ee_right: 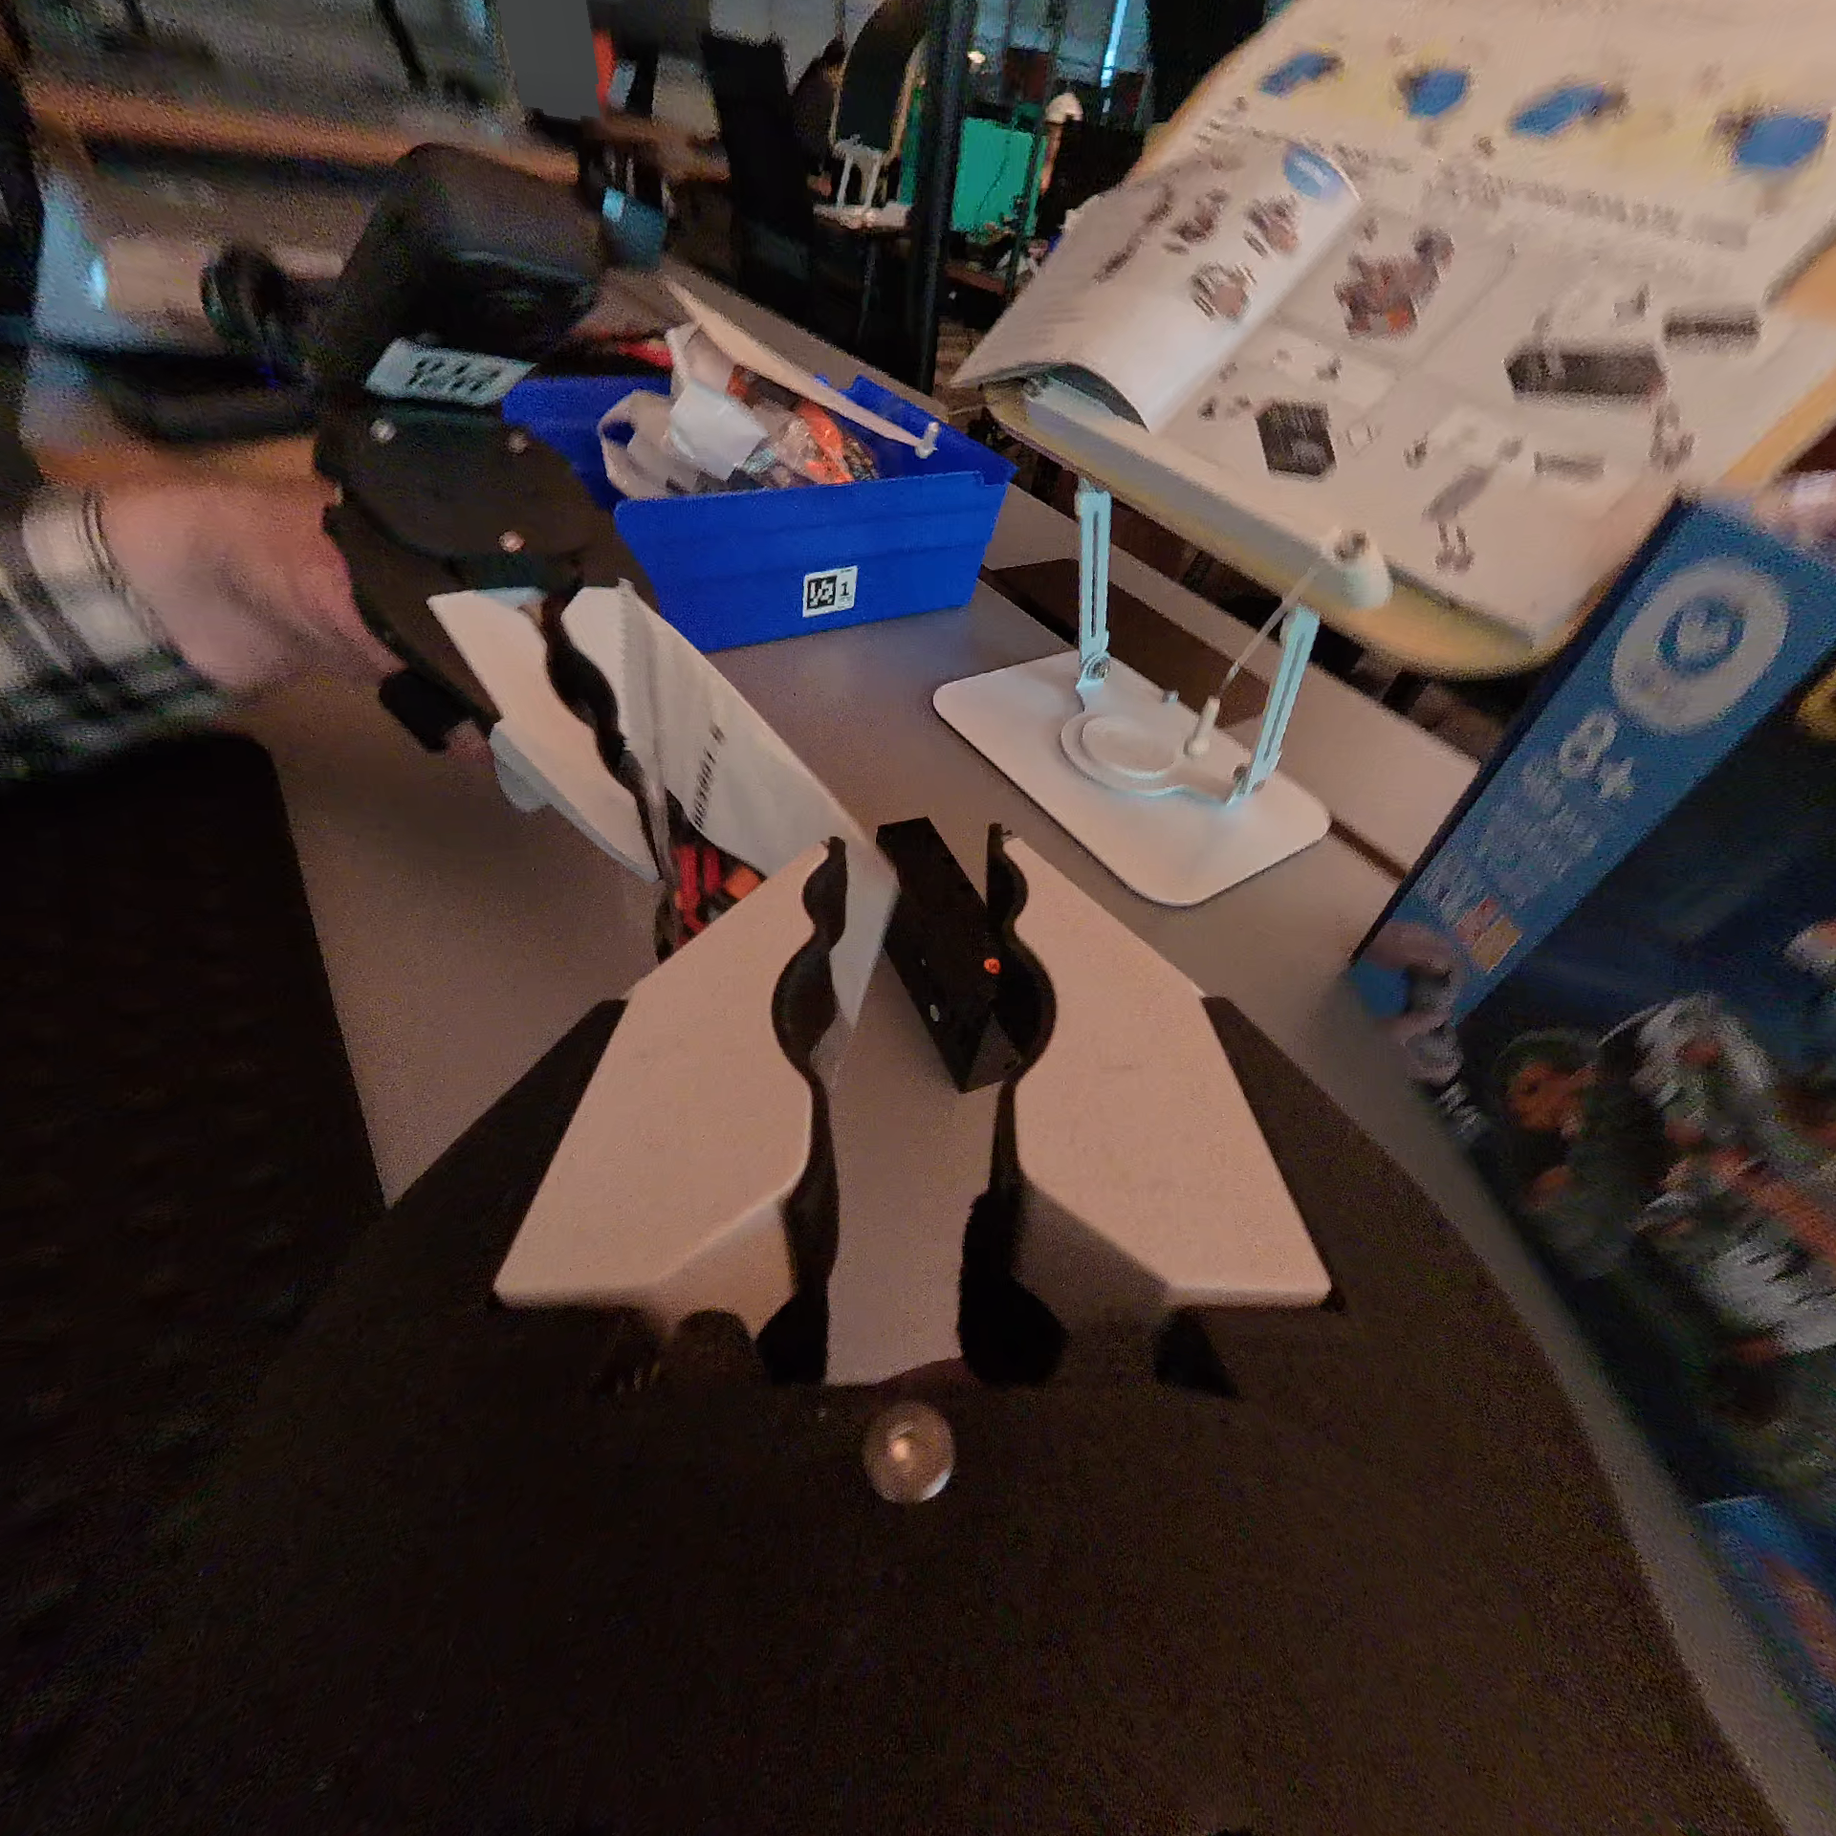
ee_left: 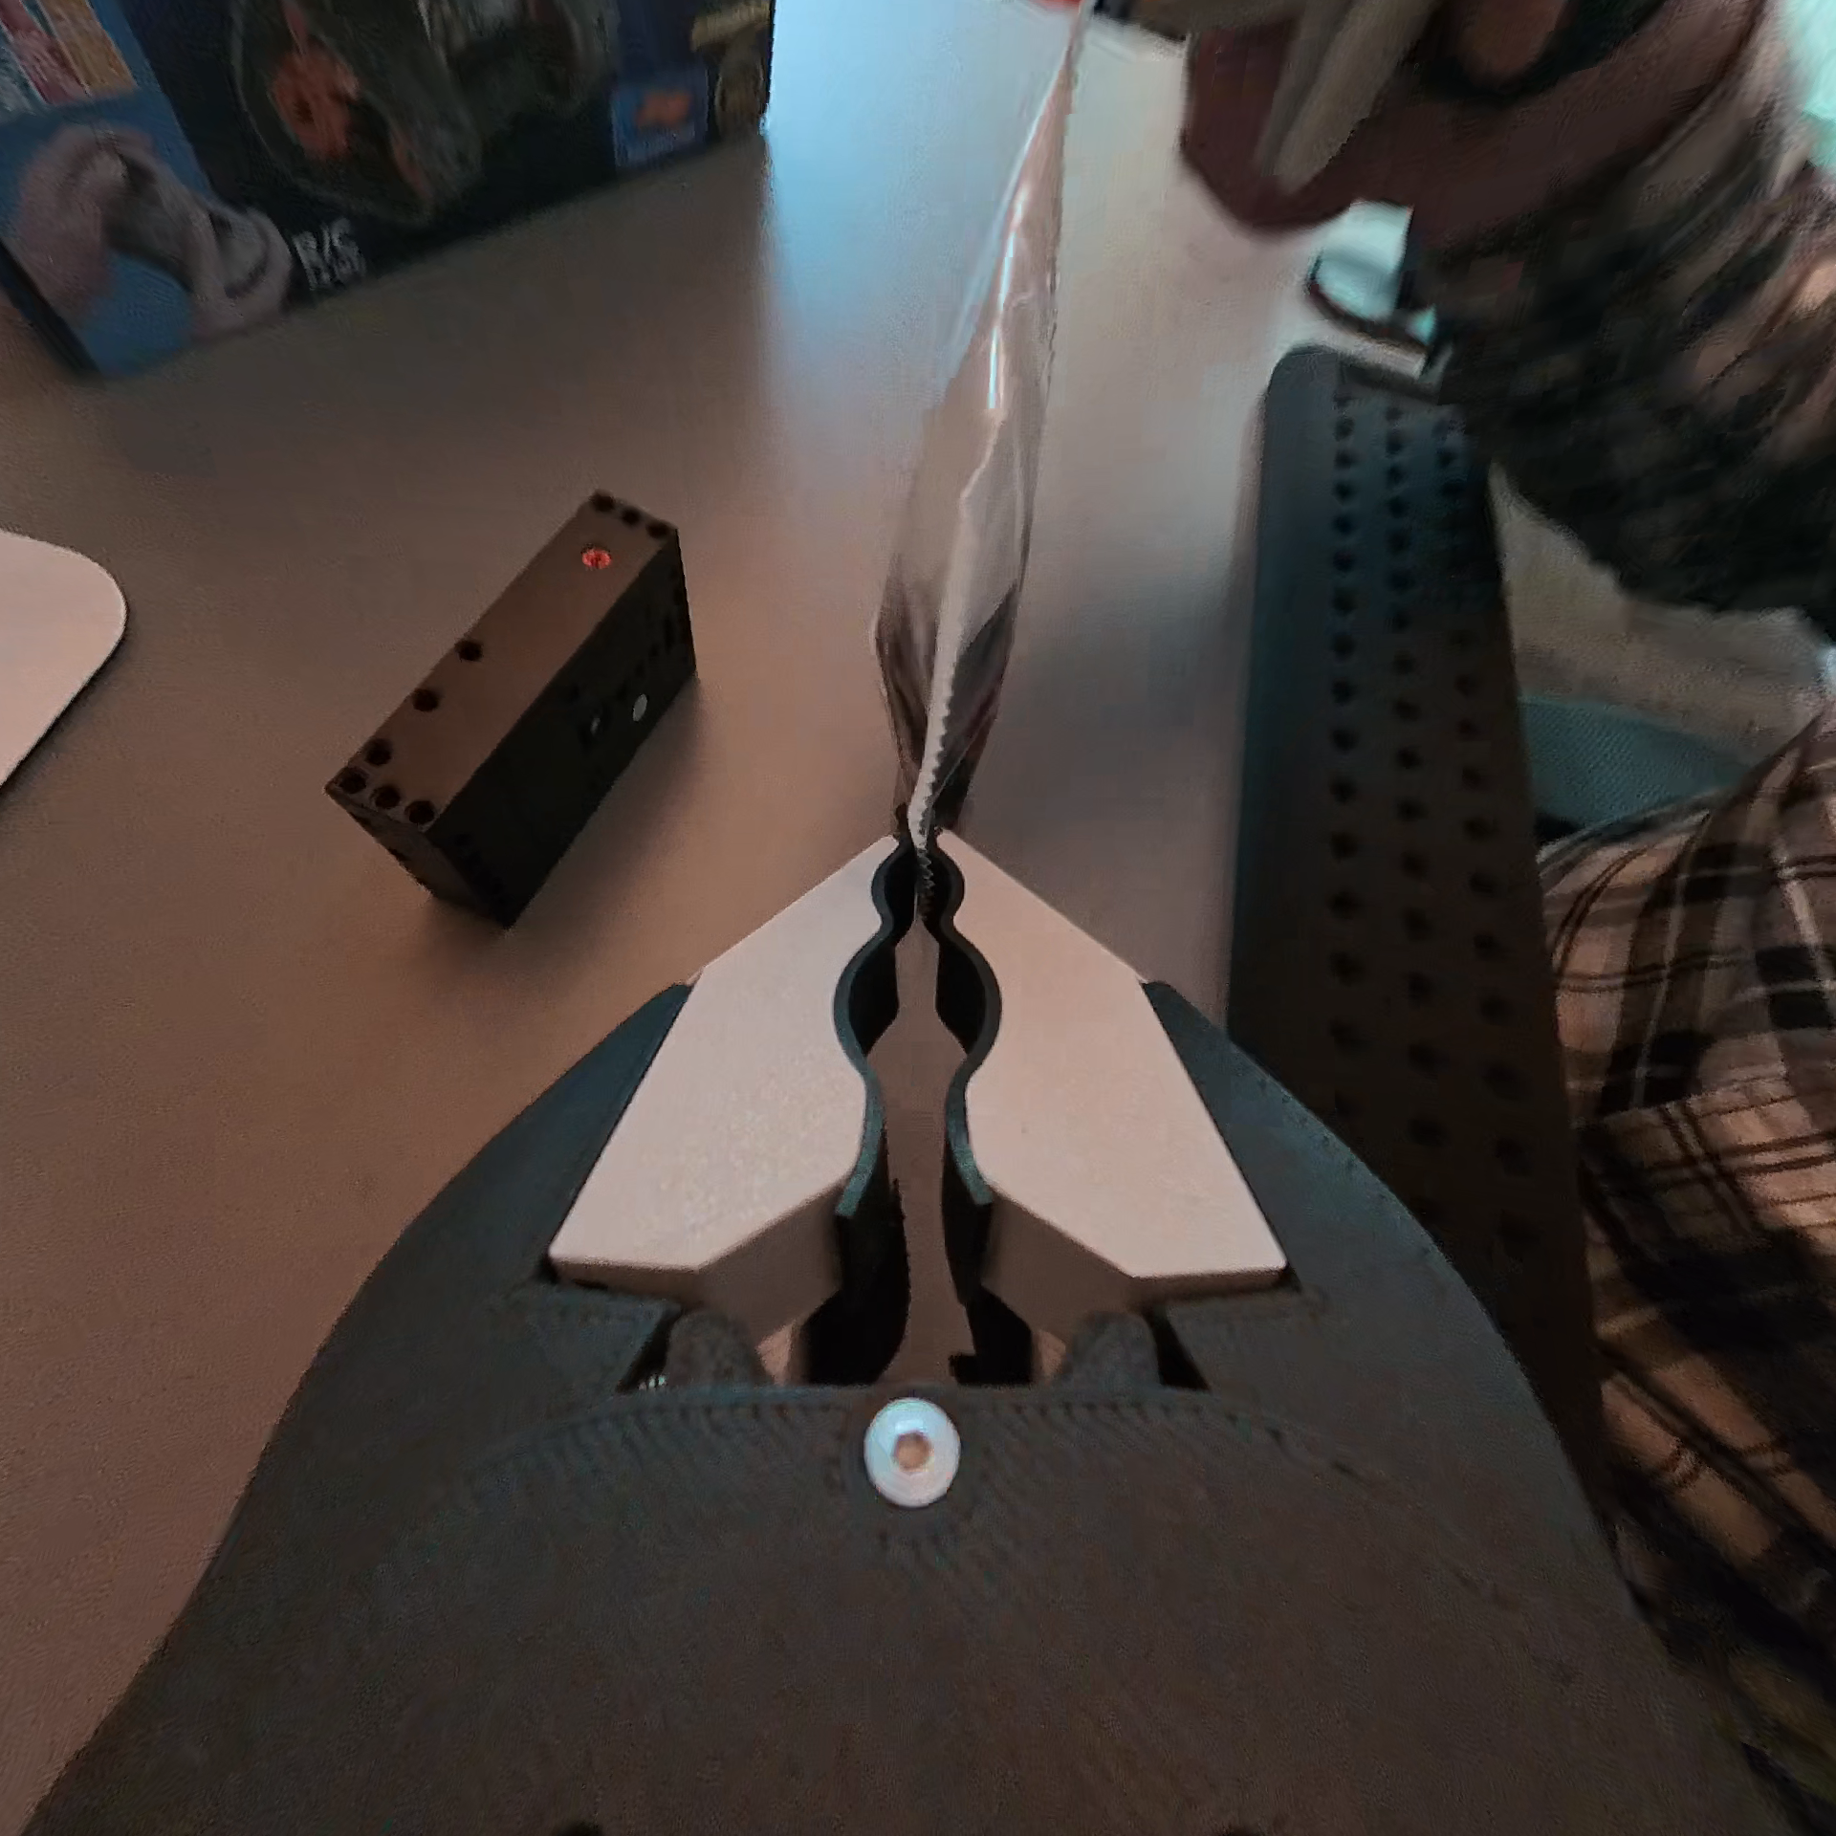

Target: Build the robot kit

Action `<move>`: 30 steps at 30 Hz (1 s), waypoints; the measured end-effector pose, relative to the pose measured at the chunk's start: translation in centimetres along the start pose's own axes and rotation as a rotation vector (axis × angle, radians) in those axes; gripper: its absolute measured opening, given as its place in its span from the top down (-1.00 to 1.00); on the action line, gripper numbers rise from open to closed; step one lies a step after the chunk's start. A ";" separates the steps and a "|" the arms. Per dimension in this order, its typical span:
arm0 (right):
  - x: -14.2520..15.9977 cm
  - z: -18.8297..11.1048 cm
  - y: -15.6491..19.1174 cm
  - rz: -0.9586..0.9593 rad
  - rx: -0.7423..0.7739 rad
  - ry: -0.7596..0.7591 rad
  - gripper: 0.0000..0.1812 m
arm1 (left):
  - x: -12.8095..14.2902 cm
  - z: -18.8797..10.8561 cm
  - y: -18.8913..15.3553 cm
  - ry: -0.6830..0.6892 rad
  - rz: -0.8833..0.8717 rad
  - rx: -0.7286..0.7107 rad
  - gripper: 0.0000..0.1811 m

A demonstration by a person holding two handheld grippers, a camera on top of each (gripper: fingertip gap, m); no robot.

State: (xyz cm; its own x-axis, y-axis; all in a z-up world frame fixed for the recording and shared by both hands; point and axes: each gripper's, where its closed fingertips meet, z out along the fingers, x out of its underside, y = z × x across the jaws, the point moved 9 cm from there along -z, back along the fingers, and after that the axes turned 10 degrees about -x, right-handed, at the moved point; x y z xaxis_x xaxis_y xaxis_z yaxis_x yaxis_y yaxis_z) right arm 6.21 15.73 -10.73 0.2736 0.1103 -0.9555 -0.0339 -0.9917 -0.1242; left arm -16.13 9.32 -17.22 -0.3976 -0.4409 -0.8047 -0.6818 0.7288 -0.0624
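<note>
My left gripper (ee_left: 919, 844) is shut on the serrated edge of a clear plastic bag (ee_left: 984, 447), which stretches up and away from it above the table. In the right wrist view the bag (ee_right: 725, 755) holds orange and black pieces and hangs from the left gripper (ee_right: 636, 815). My right gripper (ee_right: 914, 844) is open. The bag's lower corner lies between its jaws, against the left pad. A black perforated block (ee_right: 939, 954) lies on the table beyond the jaws, and shows left of the bag in the left wrist view (ee_left: 527, 705). The right gripper (ee_left: 1341, 119) is blurred at top right.
A blue bin (ee_right: 795, 556) of bagged parts stands at the back of the grey table (ee_right: 874, 695). A white book stand (ee_right: 1123, 765) holds an open booklet (ee_right: 1391, 298). Printed boxes stand at the right (ee_right: 1639, 894) and far left (ee_left: 199, 179). A black perforated chair back (ee_left: 1371, 795) and a plaid sleeve (ee_left: 1689, 1093) are on the right. There is about 12 cm between the tips of the two grippers.
</note>
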 end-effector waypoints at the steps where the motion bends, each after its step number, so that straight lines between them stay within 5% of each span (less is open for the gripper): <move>1: -0.7 0.1 0.6 -0.048 -0.017 0.032 0.68 | -0.2 0.1 -0.1 0.040 0.023 -0.017 1.00; 7: -2.9 3.7 3.9 -0.334 -0.074 0.249 0.59 | -1.9 0.9 -1.8 0.213 0.138 -0.007 1.00; 10: -1.8 5.7 3.5 -0.316 -0.110 0.347 0.89 | -2.9 0.8 -2.5 0.242 0.199 -0.014 1.00; 18: 0.3 3.2 0.8 0.208 -0.274 0.014 1.00 | -2.2 0.4 -1.3 0.041 0.167 -0.032 1.00; 25: 3.2 1.2 -0.5 0.455 -0.275 -0.154 1.00 | -1.7 0.3 -0.6 -0.018 0.108 -0.001 1.00; 30: 2.0 0.1 -0.2 0.023 0.023 0.039 0.79 | -2.3 0.7 -1.0 0.080 0.145 -0.042 1.00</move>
State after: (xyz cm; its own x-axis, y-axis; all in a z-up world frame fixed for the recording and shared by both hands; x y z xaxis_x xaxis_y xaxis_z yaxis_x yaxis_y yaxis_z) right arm 6.62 16.16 -12.62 0.3094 0.0845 -0.9472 -0.0623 -0.9921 -0.1088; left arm -14.14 9.98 -15.75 -0.5403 -0.3738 -0.7539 -0.6379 0.7662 0.0773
